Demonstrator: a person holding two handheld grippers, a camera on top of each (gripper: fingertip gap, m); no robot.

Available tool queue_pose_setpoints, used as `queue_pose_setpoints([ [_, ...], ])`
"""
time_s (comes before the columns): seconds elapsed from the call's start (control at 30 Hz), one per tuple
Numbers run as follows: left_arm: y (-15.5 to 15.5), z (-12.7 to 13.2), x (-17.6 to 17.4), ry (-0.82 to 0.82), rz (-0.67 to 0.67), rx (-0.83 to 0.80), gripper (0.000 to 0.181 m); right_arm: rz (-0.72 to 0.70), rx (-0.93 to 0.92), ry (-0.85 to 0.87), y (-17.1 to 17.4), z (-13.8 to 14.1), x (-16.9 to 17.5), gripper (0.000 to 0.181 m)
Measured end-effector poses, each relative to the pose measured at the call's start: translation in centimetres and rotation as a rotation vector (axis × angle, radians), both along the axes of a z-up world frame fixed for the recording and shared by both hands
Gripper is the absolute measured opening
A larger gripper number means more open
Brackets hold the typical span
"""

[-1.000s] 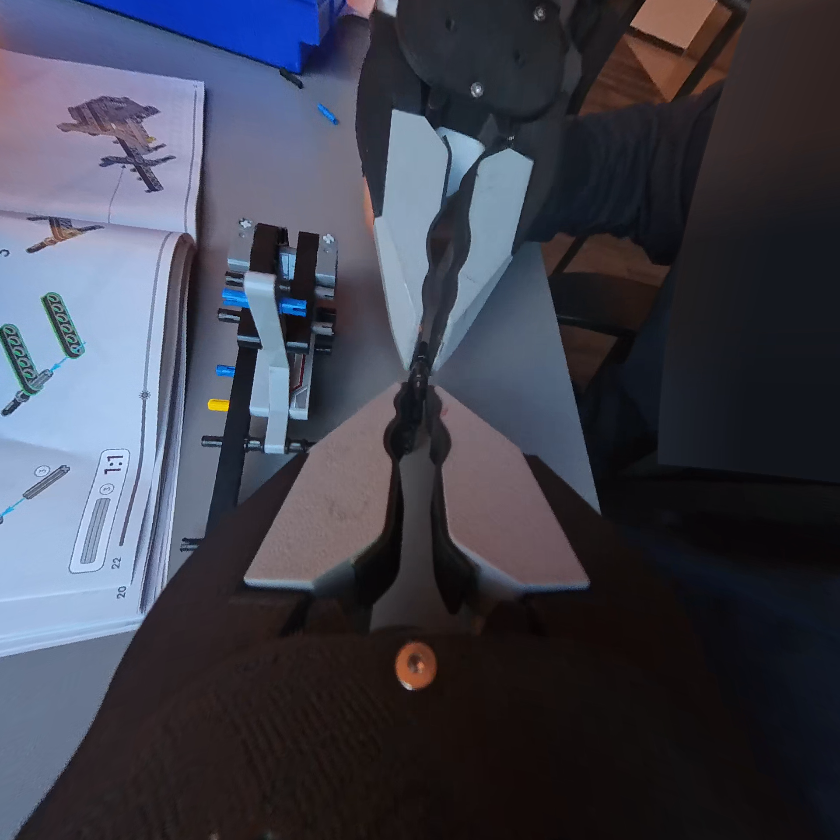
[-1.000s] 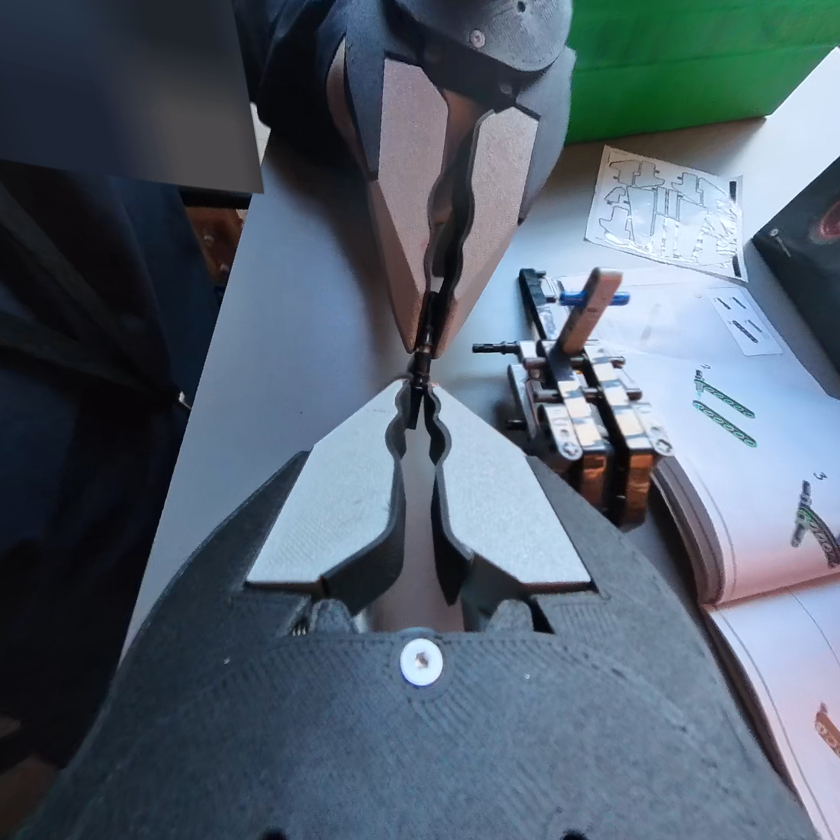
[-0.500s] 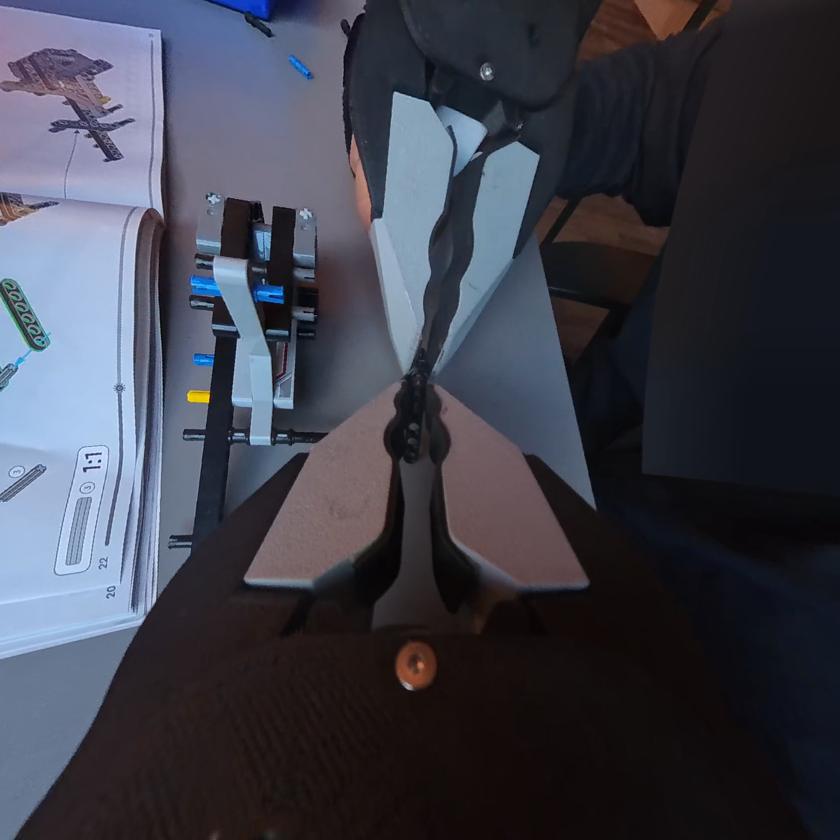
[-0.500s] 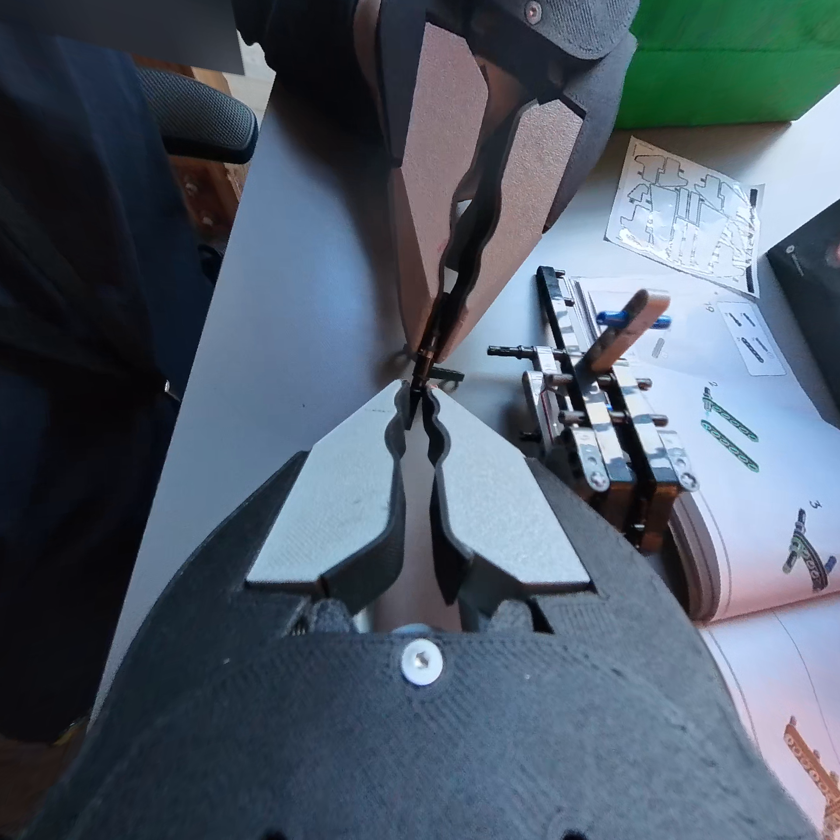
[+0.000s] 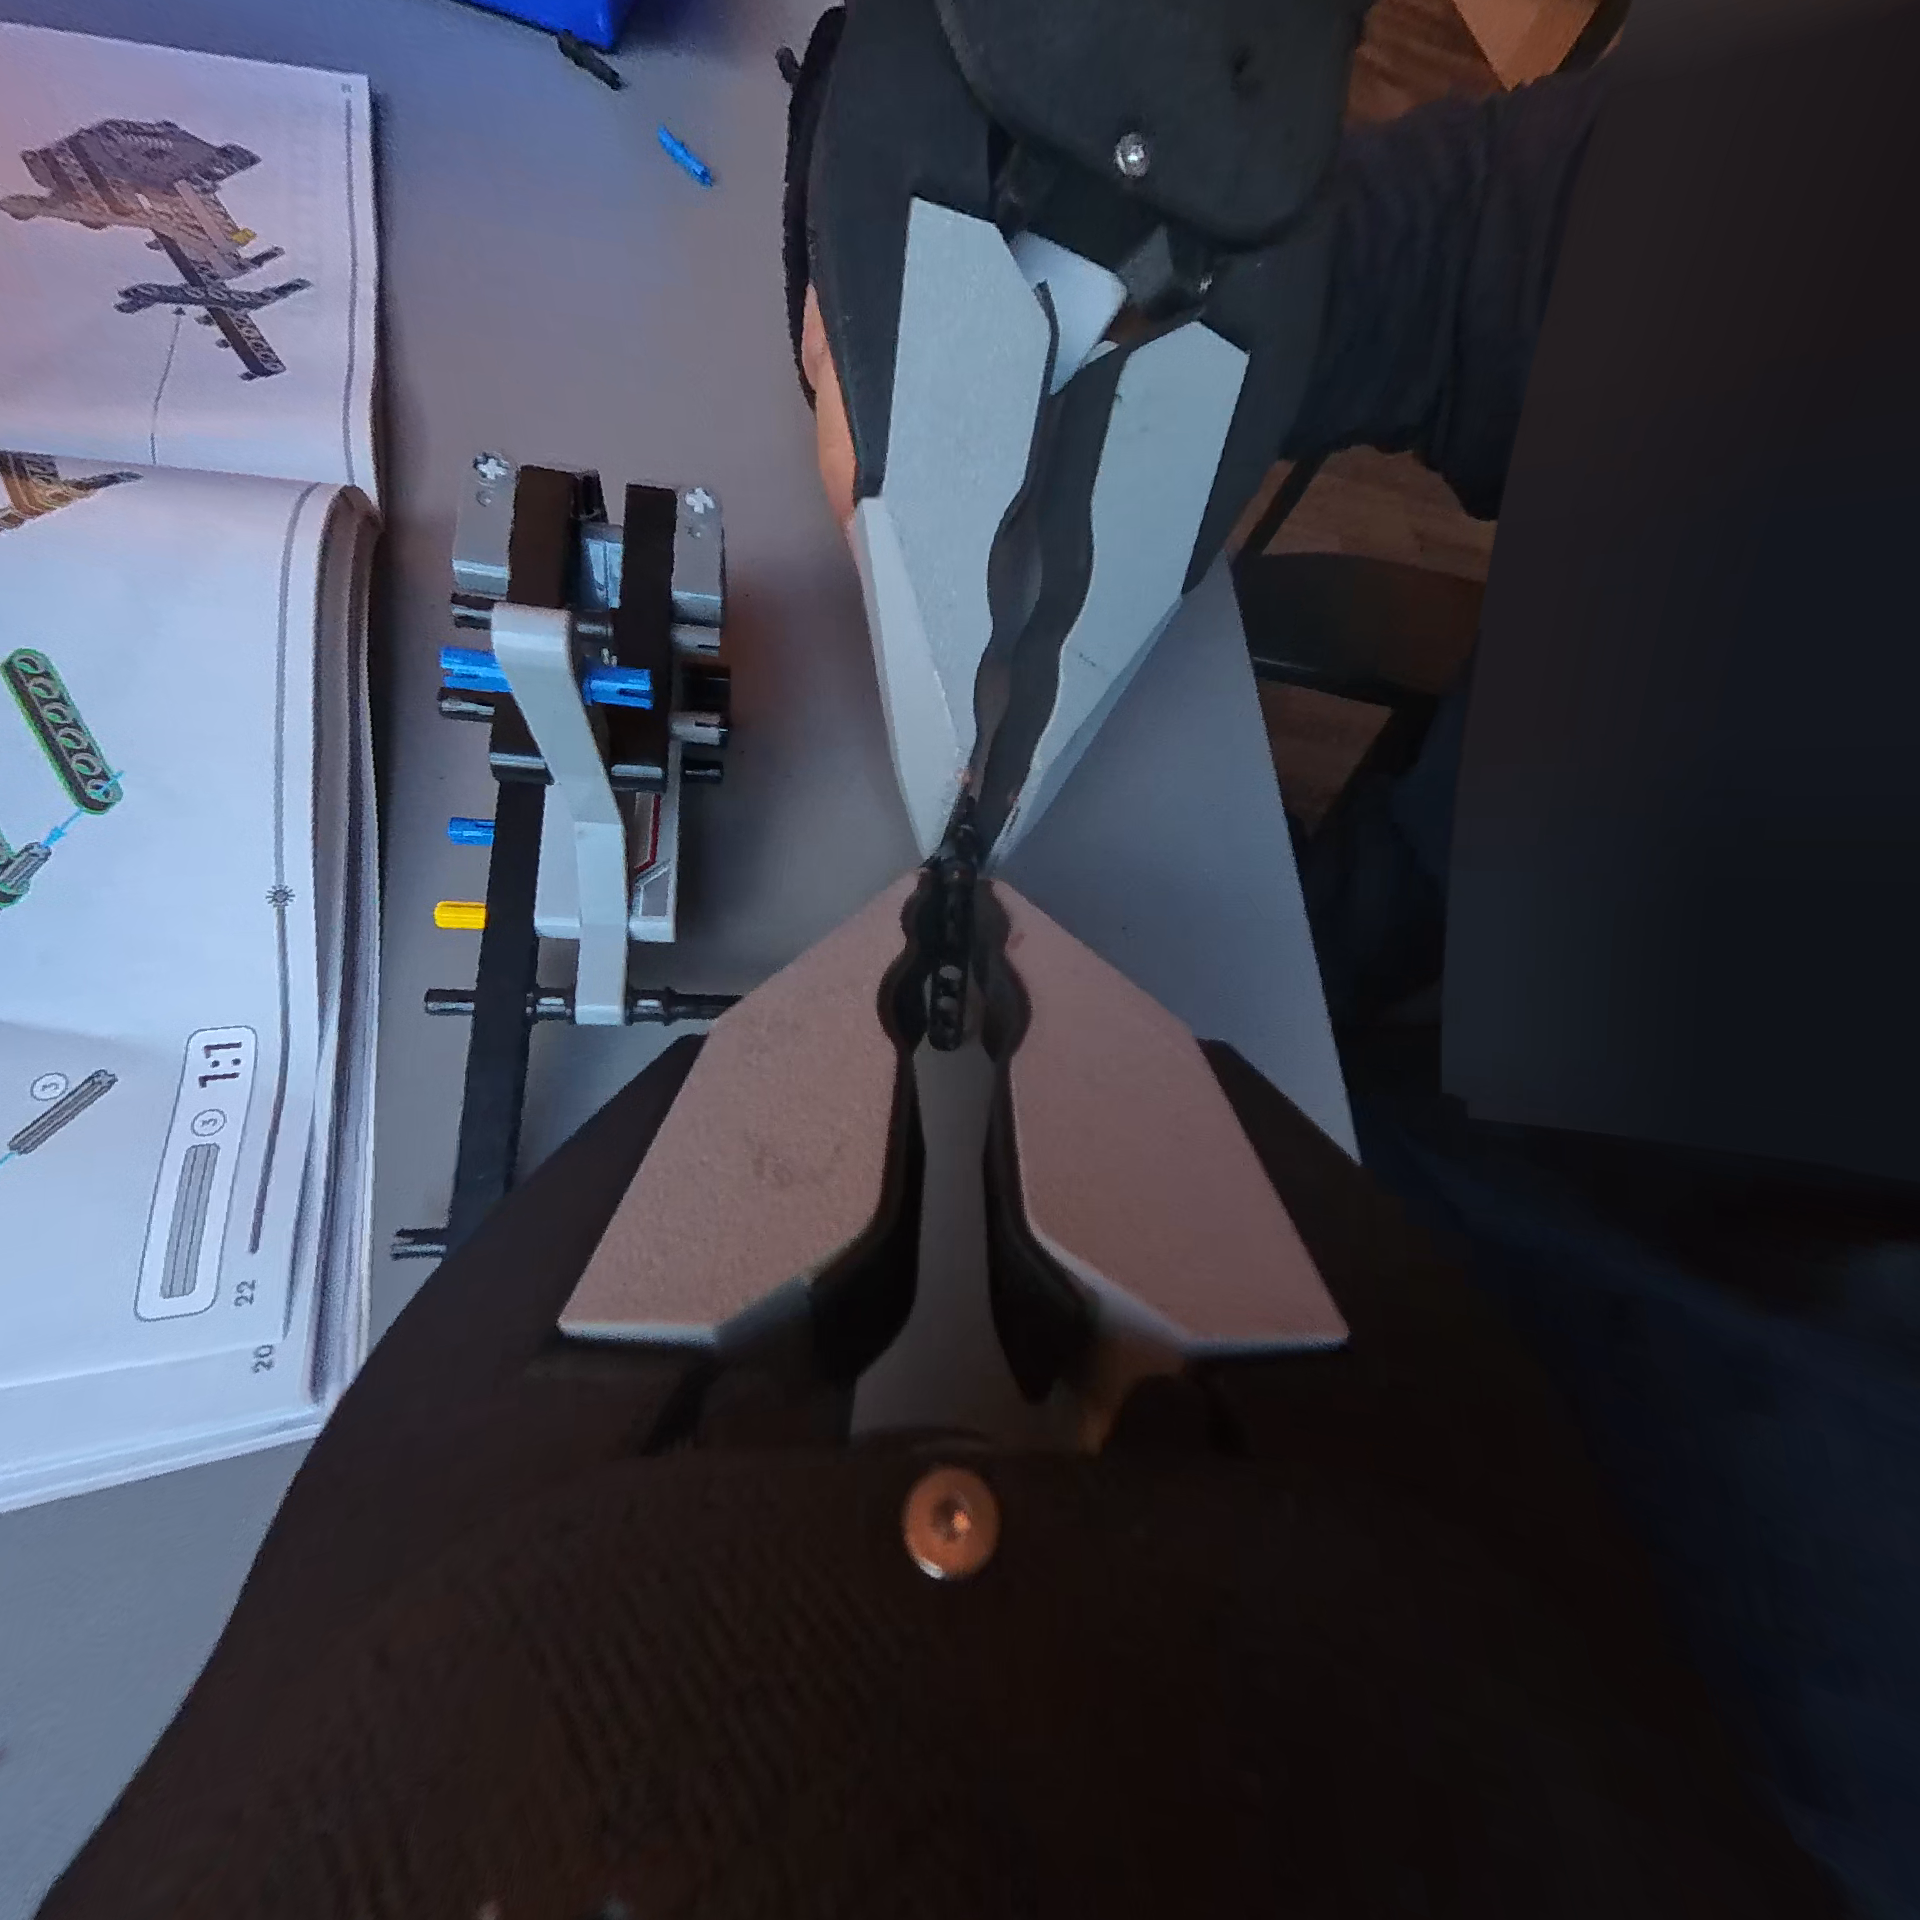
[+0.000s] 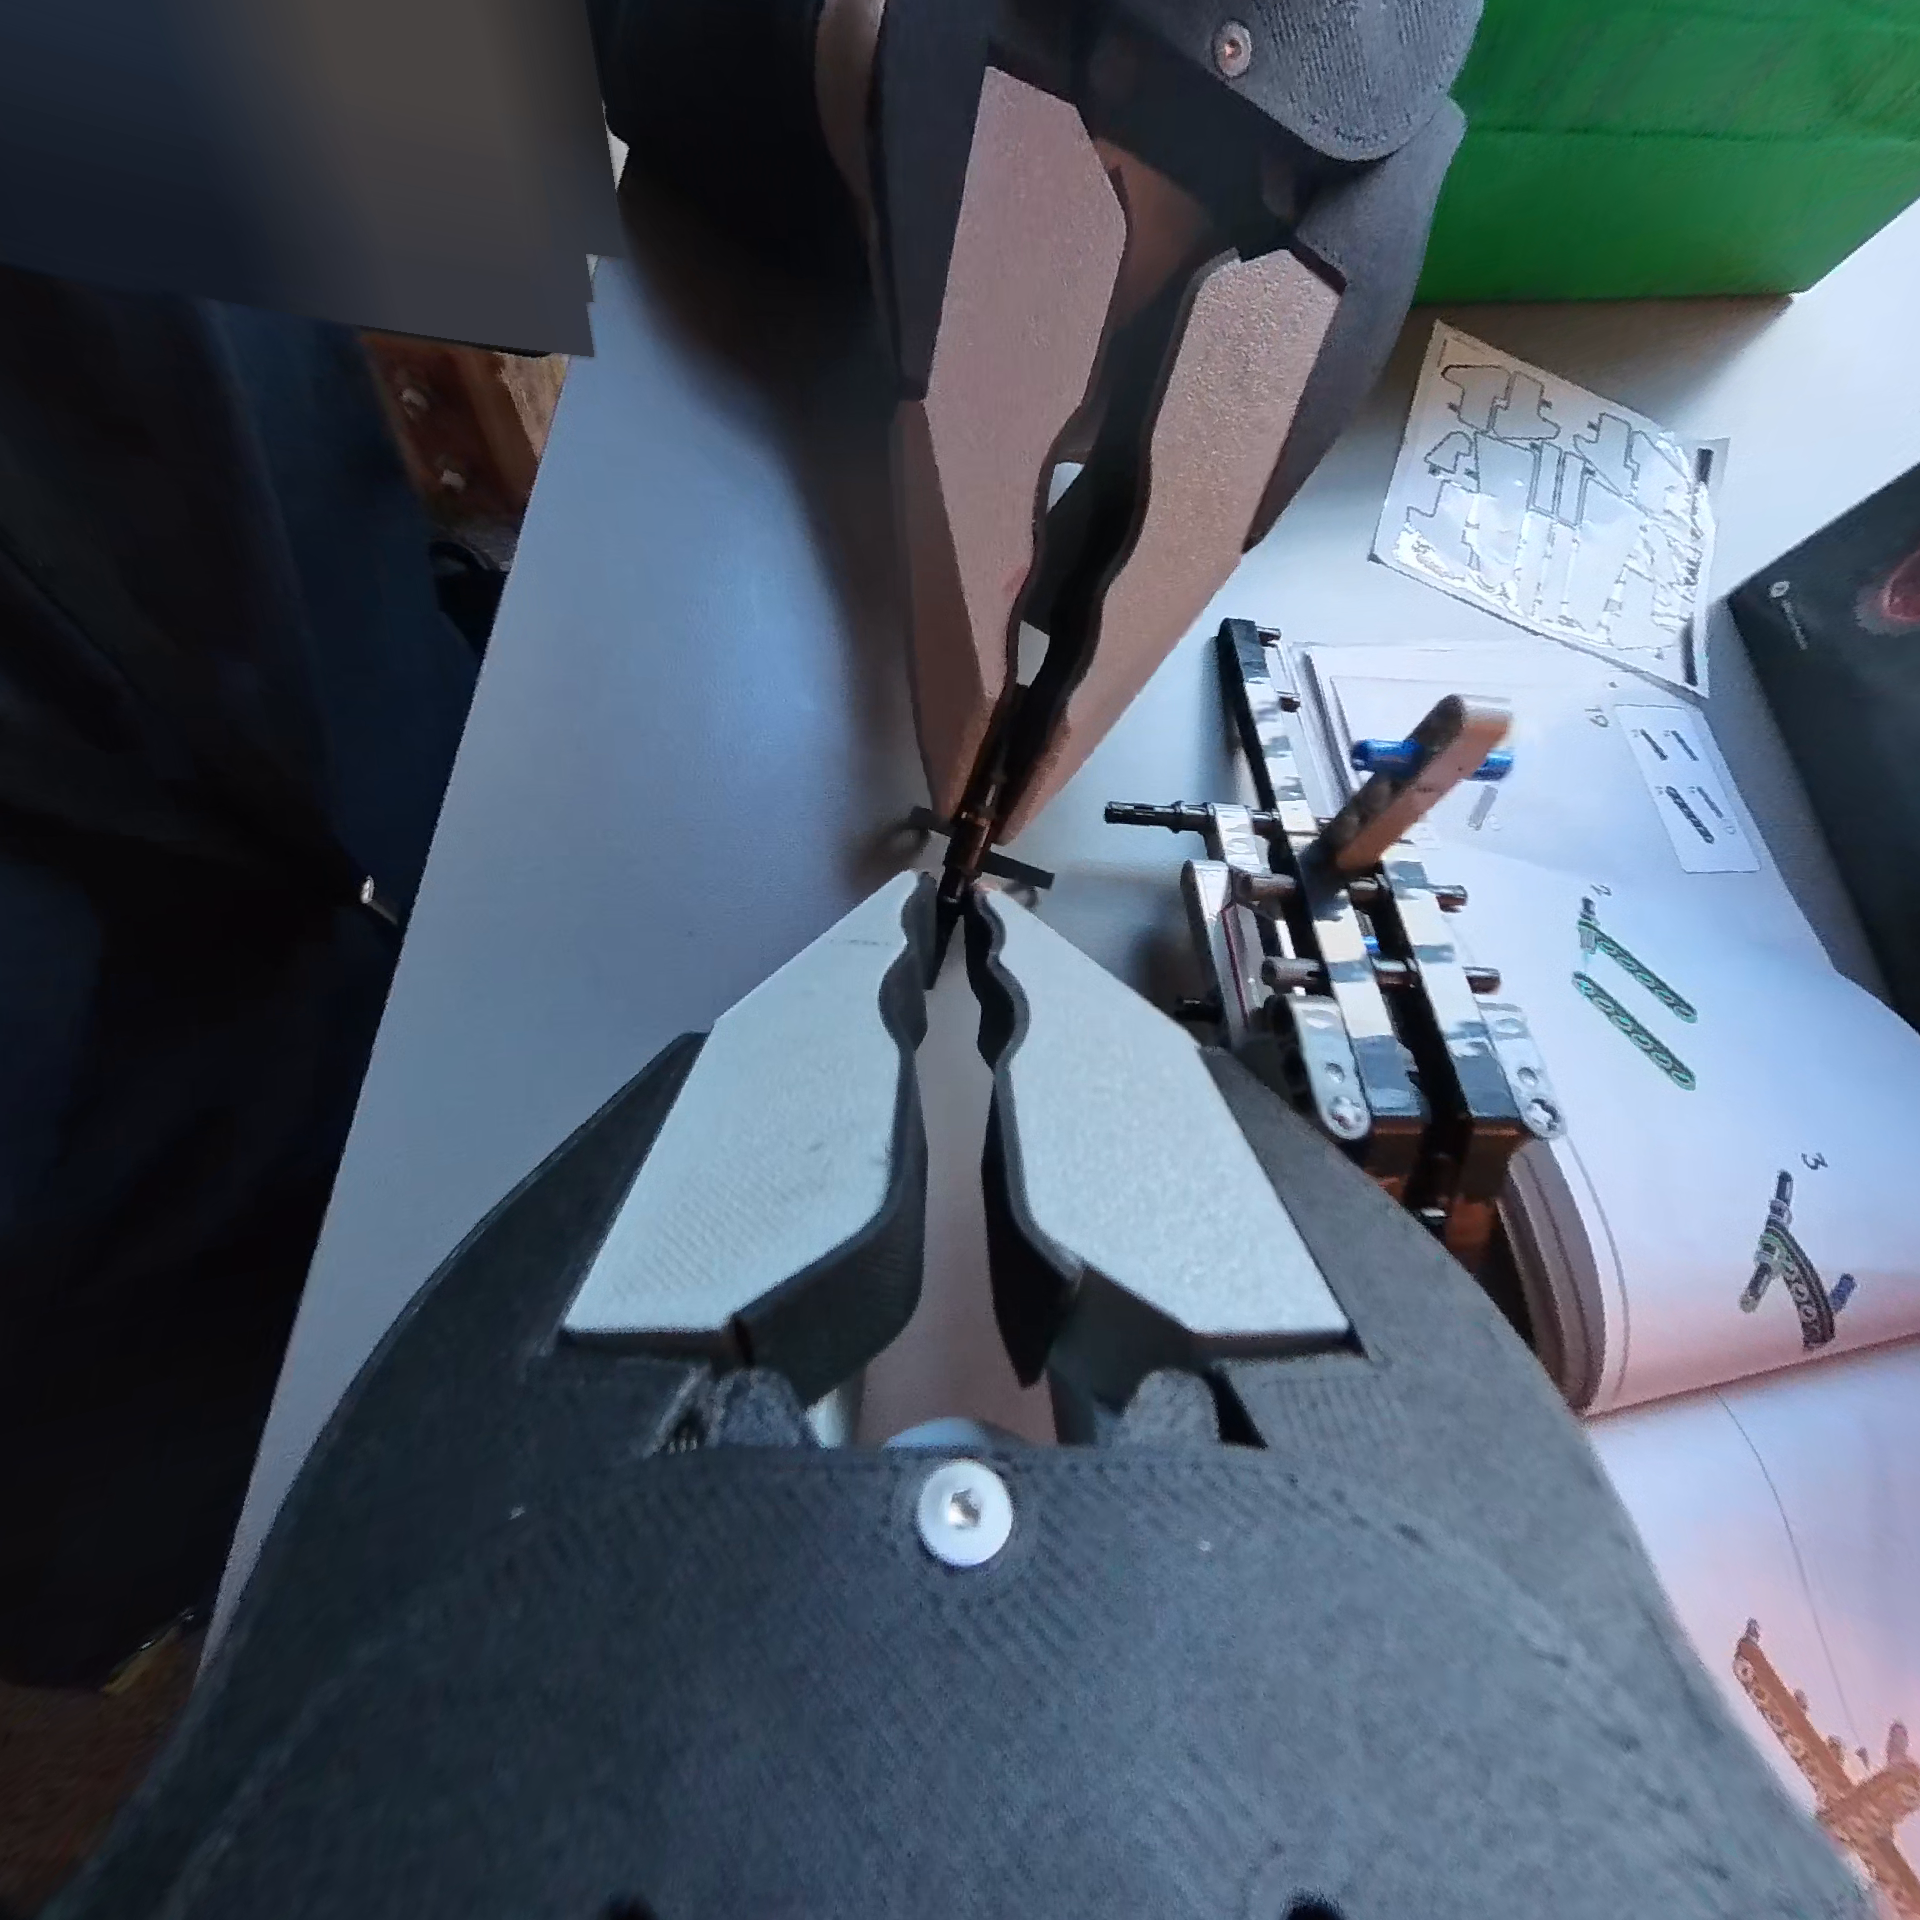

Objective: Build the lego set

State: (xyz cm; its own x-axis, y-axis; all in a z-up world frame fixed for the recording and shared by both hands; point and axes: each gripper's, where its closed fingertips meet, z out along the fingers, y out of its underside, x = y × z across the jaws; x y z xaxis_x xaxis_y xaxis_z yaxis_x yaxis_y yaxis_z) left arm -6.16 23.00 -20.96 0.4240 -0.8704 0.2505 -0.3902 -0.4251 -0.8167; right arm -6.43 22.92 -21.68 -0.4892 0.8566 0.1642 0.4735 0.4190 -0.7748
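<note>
Your two tools meet tip to tip above the table's near edge, by its corner, with the table (image 5: 665, 343) running off to one side and open floor and a chair on the other. Your left tool (image 5: 948, 982) is clamped on a short black beam (image 5: 950, 997) with a row of holes, and your right tool (image 6: 954, 914) is pinched shut on a thin black pin or axle (image 6: 971, 831); its exact kind is too small to tell. The two parts are touching or very nearly so, which looks like you are pushing the pin into a hole of the beam.

The main risk is the place. If either piece slips under the push, it likely falls off the edge and onto the floor, not onto the table. Both grips are at the very tips, so a slightly crooked push can twist the pin sideways or flick it out. The beam can also swivel in your left tool if the force runs off the hole's line.

The half-built model (image 5: 587, 727) lies farther in, just beside the open instruction book (image 5: 166, 935), apart from both tools. A loose blue pin (image 5: 686, 154) lies toward the far edge, and a sticker sheet (image 6: 1548, 520) sits beyond the model near a green box (image 6: 1683, 145).
</note>
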Motion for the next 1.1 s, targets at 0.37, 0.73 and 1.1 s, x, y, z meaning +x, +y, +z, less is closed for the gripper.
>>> queue_pose_setpoints([
  [0.37,0.9,3.6,-0.1,-0.191,0.016,0.237,0.004,-0.027,-0.183,0.215,0.9,4.1,0.0,0.005],
  [0.73,0.4,4.3,0.4,-0.231,-0.016,0.273,0.005,-0.026,-0.121,0.235,0.5,4.7,0.4,0.004],
  [1.1,0.5,2.3,0.5,-0.118,-0.006,0.191,0.004,-0.034,-0.057,0.145,0.7,2.9,0.4,0.003],
])
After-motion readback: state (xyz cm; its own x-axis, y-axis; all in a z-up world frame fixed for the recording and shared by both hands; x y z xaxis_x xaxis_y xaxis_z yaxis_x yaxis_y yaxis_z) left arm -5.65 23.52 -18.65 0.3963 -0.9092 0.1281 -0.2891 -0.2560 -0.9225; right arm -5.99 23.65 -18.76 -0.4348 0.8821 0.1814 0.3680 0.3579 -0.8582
